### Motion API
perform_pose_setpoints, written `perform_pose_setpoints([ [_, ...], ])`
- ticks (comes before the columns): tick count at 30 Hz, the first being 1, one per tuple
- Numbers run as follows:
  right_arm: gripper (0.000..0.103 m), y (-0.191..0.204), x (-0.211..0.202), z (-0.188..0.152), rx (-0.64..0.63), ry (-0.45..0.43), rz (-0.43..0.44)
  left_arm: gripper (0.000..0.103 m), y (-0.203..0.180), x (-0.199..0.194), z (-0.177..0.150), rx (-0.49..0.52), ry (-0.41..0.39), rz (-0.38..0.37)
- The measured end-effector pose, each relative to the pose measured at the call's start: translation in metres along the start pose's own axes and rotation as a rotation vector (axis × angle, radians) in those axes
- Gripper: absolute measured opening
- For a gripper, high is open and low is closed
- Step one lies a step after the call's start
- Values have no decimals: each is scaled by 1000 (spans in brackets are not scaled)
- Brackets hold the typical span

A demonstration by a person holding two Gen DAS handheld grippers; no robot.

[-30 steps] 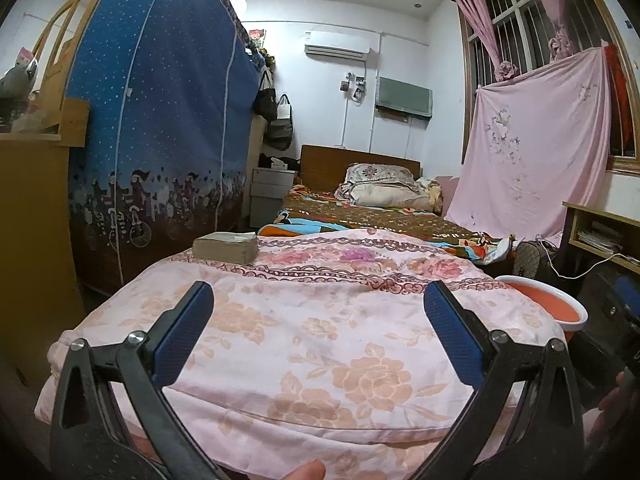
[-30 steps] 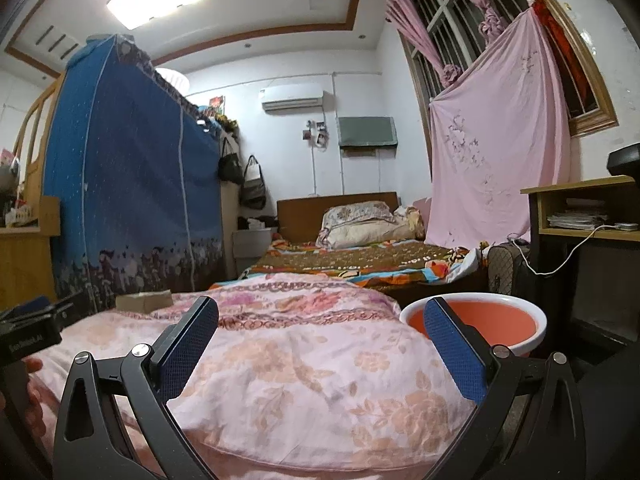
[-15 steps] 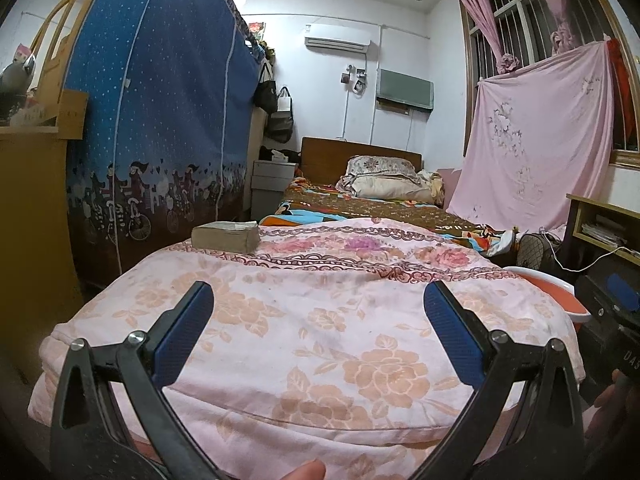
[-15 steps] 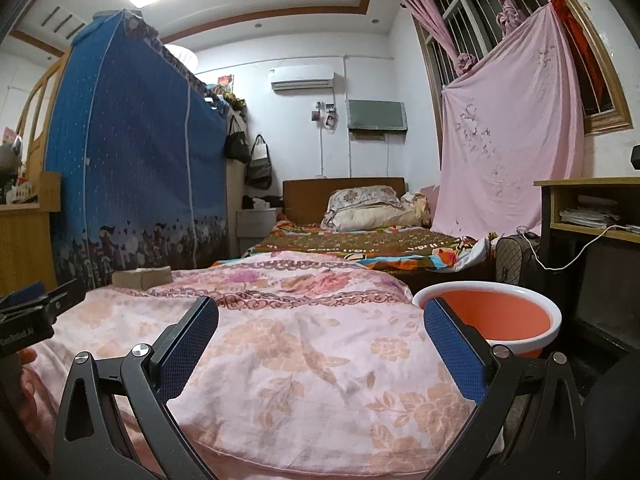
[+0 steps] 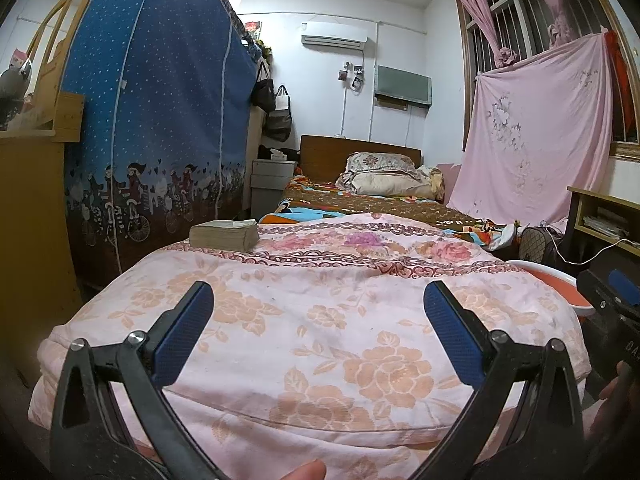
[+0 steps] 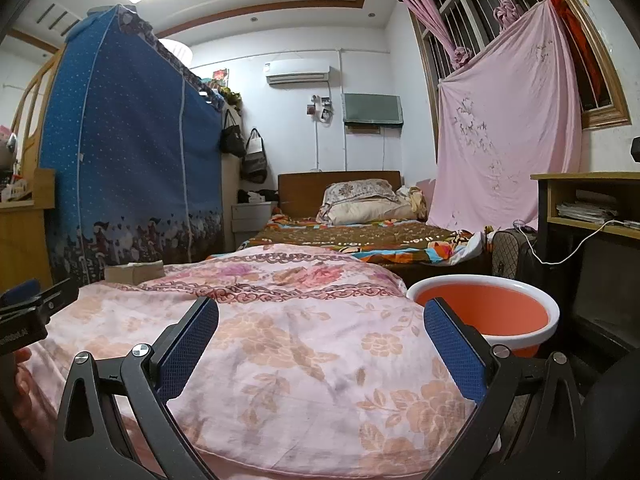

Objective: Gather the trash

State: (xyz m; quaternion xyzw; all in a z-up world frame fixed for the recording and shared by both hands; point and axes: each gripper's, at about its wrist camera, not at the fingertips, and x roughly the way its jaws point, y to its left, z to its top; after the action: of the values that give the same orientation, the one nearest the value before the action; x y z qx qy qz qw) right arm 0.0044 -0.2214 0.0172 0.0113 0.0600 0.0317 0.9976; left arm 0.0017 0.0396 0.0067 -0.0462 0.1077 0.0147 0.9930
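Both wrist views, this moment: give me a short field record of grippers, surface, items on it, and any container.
left hand-held gripper: open, empty, over the quilt
right hand-held gripper: open, empty
surface: floral pink quilt
on quilt: tan block-shaped pack, far left corner
container: orange basin, white rim, beside quilt's right edge, looks empty
loose trash: none visible

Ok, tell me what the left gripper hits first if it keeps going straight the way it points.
Most likely the floral quilt: the open left gripper aims at its rising top, with nothing between the jaws. The tan block sits farther back and off to the left of that line. Depth is hard to judge here.
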Motion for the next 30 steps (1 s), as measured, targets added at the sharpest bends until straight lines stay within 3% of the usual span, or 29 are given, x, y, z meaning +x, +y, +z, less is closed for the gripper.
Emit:
perform_pose_setpoints([
  [30,103,1,2,-2,-4,5,2,91,-1,1,0,7,1,1],
])
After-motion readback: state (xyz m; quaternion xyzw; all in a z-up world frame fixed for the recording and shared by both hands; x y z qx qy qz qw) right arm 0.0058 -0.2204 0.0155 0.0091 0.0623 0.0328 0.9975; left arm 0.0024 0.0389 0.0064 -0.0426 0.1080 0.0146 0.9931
